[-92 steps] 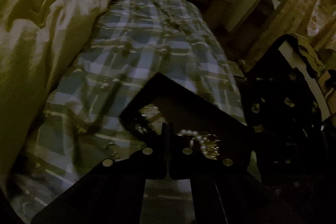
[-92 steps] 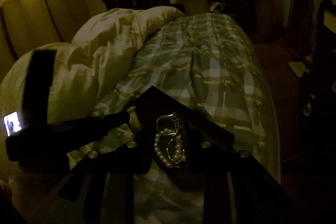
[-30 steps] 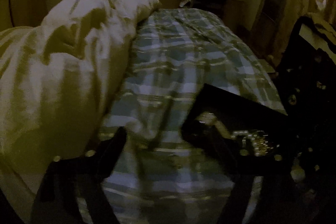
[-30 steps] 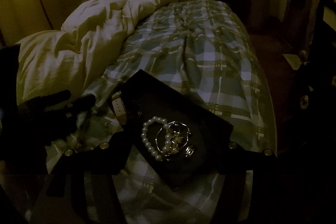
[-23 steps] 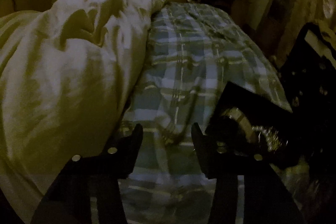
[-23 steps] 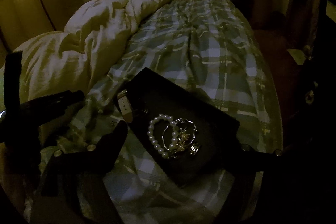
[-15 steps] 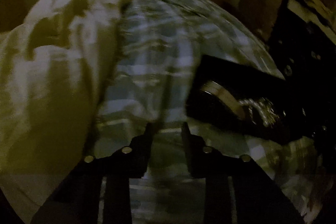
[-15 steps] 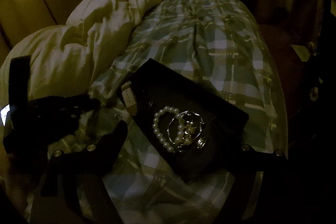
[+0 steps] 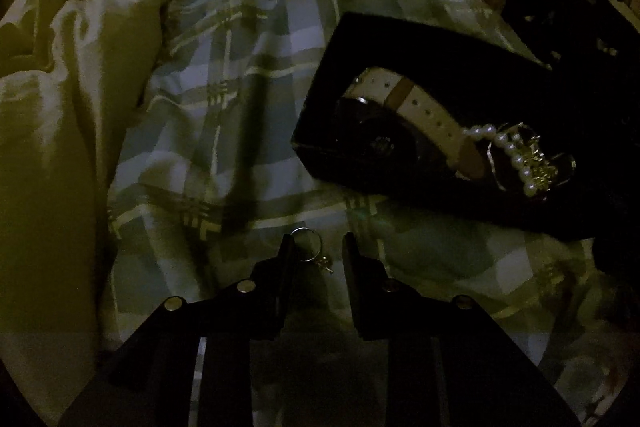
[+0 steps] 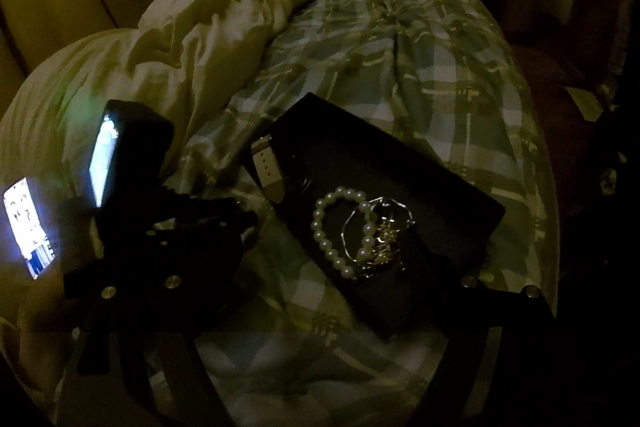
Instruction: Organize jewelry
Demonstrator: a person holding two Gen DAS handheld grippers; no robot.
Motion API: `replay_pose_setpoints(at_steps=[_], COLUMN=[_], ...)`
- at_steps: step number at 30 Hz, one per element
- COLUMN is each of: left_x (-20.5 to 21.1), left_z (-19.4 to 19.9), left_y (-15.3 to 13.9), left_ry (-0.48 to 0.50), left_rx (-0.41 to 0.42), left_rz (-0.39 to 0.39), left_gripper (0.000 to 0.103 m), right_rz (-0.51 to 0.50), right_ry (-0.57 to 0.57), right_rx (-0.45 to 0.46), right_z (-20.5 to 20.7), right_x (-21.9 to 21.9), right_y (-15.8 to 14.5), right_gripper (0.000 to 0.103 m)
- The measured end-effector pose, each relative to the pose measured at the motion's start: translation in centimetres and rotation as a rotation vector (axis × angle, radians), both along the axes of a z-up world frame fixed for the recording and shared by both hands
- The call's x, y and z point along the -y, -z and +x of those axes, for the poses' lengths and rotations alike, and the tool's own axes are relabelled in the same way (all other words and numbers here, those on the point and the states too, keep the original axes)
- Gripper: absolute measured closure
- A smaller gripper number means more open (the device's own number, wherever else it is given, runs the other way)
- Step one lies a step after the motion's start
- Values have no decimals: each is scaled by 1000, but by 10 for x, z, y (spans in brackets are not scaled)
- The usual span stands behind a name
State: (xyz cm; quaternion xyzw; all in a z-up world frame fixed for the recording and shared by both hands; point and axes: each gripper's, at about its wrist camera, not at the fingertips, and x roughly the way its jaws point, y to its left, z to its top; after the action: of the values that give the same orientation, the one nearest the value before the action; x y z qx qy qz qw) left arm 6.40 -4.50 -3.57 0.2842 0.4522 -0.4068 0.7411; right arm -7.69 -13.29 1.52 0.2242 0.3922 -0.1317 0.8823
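Because the small ring (image 9: 306, 245) lies on the plaid bedspread (image 9: 248, 75) just ahead of the left gripper (image 9: 318, 247), the coming move turns on how that ring sits between the two fingers. In the left wrist view the jaws stand parted with a clear gap, gripping nothing. The ring rests in that gap, closer to the left finger and nearly touching its tip, while the right finger stands a little apart from it. A small charm or stone trails from the ring toward the near right, so the piece's long axis runs diagonally, from far left to near right, across the line of the fingers. I judge a slight shift to the left would centre it before closing.

The black tray (image 9: 400, 39) lies to the far right of the ring, holding a watch with a pale strap (image 9: 420, 103), a pearl bracelet (image 9: 516, 155) and a tangle of gold pieces beside it. The tray's long side runs from far left to near right.

In the right wrist view the right gripper (image 10: 316, 283) is spread wide and empty, with the tray (image 10: 460, 195) and the pearl bracelet (image 10: 332, 227) between its fingers. The left gripper is by far the nearer to the ring; the ring itself cannot be made out in the right view.
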Motion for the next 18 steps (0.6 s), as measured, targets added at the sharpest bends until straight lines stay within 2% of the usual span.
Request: replay_pose_setpoints(at_steps=[4,7,12,18], left_x=[-1,2,2,-9], left_z=[-1,-1,-6,2], left_y=[1,4,5,-1], left_ry=[-6,-7,1,-58], left_rx=[0,-24,-8,-58], left_rz=[-4,-6,-2,-54], left_gripper=[79,96,98,99], right_rz=[0,1,1,2], right_ry=[-12,-16,-16,-13], right_rx=[-7,-12,-14,-22], right_z=[2,4,4,5], right_x=[-4,-5,-5,-4], right_y=[2,3,3,5], right_gripper=[22,22,22,22])
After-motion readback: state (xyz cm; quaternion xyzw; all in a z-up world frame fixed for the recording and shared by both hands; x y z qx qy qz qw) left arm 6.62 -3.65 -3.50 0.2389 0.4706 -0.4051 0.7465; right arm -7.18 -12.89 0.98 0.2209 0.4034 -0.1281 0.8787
